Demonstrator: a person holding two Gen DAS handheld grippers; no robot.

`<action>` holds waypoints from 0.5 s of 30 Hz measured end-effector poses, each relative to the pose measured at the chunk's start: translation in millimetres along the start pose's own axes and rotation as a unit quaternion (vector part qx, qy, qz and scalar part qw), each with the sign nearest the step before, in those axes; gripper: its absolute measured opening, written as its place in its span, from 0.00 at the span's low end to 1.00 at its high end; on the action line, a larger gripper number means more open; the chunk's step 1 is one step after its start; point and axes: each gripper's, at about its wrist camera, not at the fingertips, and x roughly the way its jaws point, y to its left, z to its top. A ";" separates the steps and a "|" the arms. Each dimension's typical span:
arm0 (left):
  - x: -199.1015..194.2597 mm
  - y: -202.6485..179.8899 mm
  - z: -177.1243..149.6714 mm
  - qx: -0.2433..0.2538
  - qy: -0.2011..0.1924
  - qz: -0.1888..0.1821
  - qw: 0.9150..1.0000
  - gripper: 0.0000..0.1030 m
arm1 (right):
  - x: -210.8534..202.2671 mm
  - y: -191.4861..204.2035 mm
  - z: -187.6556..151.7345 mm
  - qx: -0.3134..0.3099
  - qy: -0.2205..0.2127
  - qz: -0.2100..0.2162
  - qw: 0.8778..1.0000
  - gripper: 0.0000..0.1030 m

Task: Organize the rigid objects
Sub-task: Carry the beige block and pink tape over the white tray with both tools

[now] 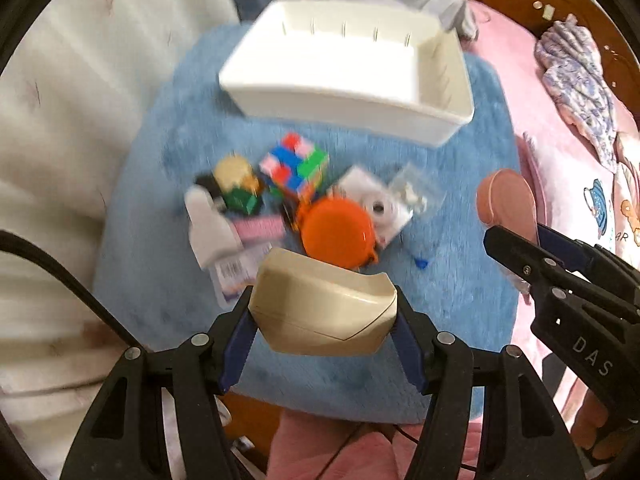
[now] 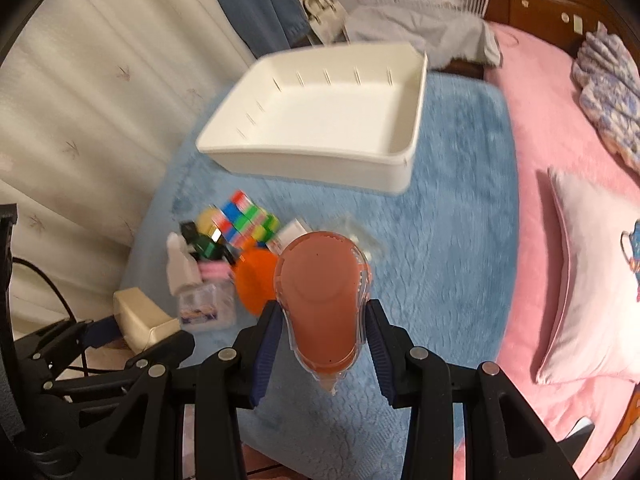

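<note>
Beige plastic case clamped between the left gripper pads, held above the near edge of the blue fluffy mat. Pink correction-tape dispenser squeezed by the right gripper, tip toward the camera, above the mat's middle.

In the left wrist view, the pile of loose items sits at 12 o'clock of the beige case: orange round container nearest, puzzle cube beyond it, small white camera and clear bag at 1 o'clock, white bottle and green-and-yellow toy at 11 o'clock, a pink-labelled packet under them. Items touch or overlap; blur hides exact contacts.

White rectangular bin at 12 o'clock beyond the pile, nothing inside, near rim apart from the cube with a strip of bare mat between.

Open mat at 3 o'clock of the pile, up to the mat's right edge, where the pink bedding and a pillow start. White curtain borders the left edge.
</note>
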 end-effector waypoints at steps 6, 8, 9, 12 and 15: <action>-27.0 12.7 33.8 0.044 -0.068 0.009 0.997 0.64 | -26.3 20.4 26.3 -0.027 -0.047 -0.008 0.998 0.42; -31.0 17.5 46.3 0.059 -0.086 0.009 0.994 0.64 | -32.5 25.5 35.8 -0.029 -0.063 -0.014 0.997 0.42; -33.1 19.5 52.0 0.065 -0.092 0.007 0.994 0.64 | -35.7 27.8 41.1 -0.027 -0.072 -0.017 0.997 0.42; -39.1 24.0 68.5 0.086 -0.110 0.003 0.990 0.64 | -43.1 31.6 55.5 -0.015 -0.091 -0.018 0.996 0.42; -43.4 27.8 83.6 0.106 -0.122 -0.004 0.987 0.64 | -48.9 35.2 70.8 0.001 -0.112 -0.020 0.994 0.42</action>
